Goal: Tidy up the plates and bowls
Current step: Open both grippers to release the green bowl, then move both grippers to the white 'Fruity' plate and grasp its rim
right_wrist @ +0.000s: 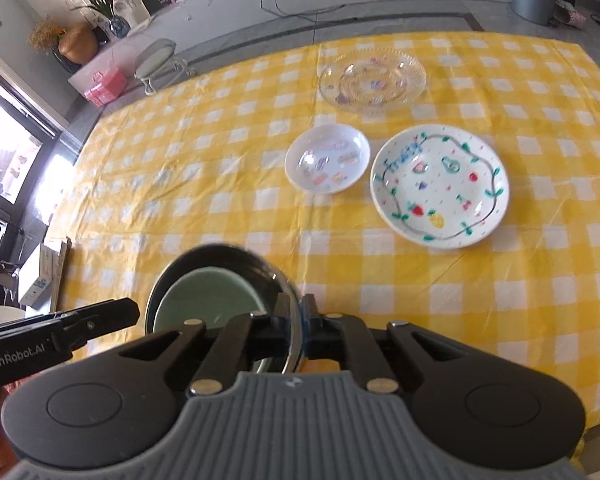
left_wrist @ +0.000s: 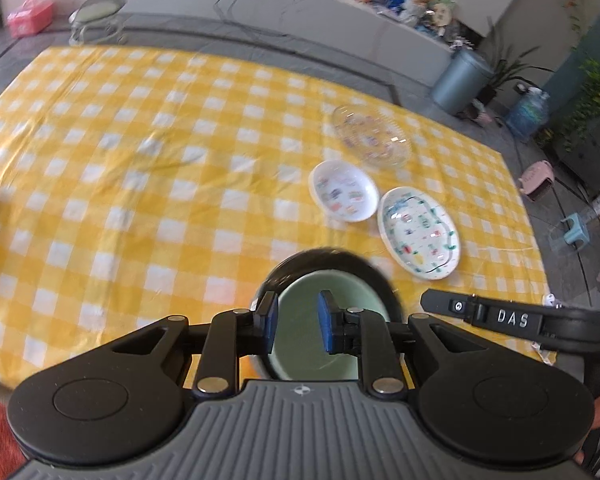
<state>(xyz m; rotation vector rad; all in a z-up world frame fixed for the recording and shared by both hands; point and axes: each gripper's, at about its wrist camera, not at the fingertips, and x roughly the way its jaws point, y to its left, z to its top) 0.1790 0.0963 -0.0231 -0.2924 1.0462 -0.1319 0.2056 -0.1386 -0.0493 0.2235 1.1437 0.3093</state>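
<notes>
A black bowl (right_wrist: 204,264) with a pale green bowl (right_wrist: 208,300) nested inside sits near the table's front edge. My right gripper (right_wrist: 298,332) is shut on the black bowl's right rim. My left gripper (left_wrist: 298,326) is open above the green bowl (left_wrist: 316,320), its fingers apart and holding nothing. Farther back lie a small white patterned bowl (right_wrist: 327,158), a large white fruit-patterned plate (right_wrist: 440,186) and a clear glass plate (right_wrist: 372,80). These also show in the left wrist view: the small bowl (left_wrist: 343,196), the white plate (left_wrist: 419,232) and the glass plate (left_wrist: 372,136).
The table carries a yellow and white checked cloth (right_wrist: 180,168). A stool (right_wrist: 156,60) and a pink box (right_wrist: 104,86) stand on the floor beyond the far edge. A grey bin (left_wrist: 460,80) and a small blue stool (left_wrist: 576,232) stand to the right.
</notes>
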